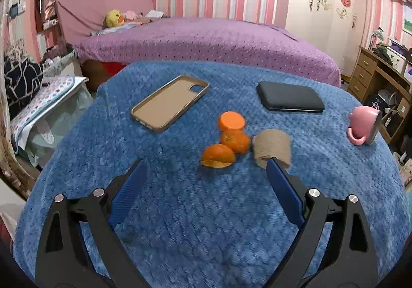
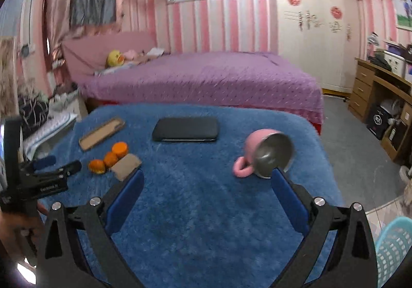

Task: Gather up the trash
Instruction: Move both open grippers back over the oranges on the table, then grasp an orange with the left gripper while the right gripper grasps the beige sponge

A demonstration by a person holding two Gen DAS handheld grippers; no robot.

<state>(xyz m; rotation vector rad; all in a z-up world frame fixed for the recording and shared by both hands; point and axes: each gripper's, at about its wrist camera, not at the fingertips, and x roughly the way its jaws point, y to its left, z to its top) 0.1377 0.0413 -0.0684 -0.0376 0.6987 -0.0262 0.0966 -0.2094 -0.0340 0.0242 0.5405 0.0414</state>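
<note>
Three pieces of orange peel [image 1: 228, 141] lie in a cluster mid-table on the blue cloth; they show in the right wrist view [image 2: 109, 158] at the left. A brown cardboard tube [image 1: 271, 147] lies right beside them, also in the right wrist view [image 2: 127, 165]. My left gripper [image 1: 206, 167] is open and empty, just short of the peels, its right finger in front of the tube. My right gripper [image 2: 207, 176] is open and empty over bare cloth, its right finger near a tipped pink mug [image 2: 265, 153]. The left gripper [image 2: 55, 163] shows at the left of the right wrist view.
A tan phone case [image 1: 170, 102] and a black phone [image 1: 291, 96] lie further back on the table [image 1: 180, 210]. The pink mug [image 1: 364, 127] lies on its side near the right edge. A light-blue basket [image 2: 394, 249] stands on the floor at the right. A purple bed [image 1: 206, 41] lies behind.
</note>
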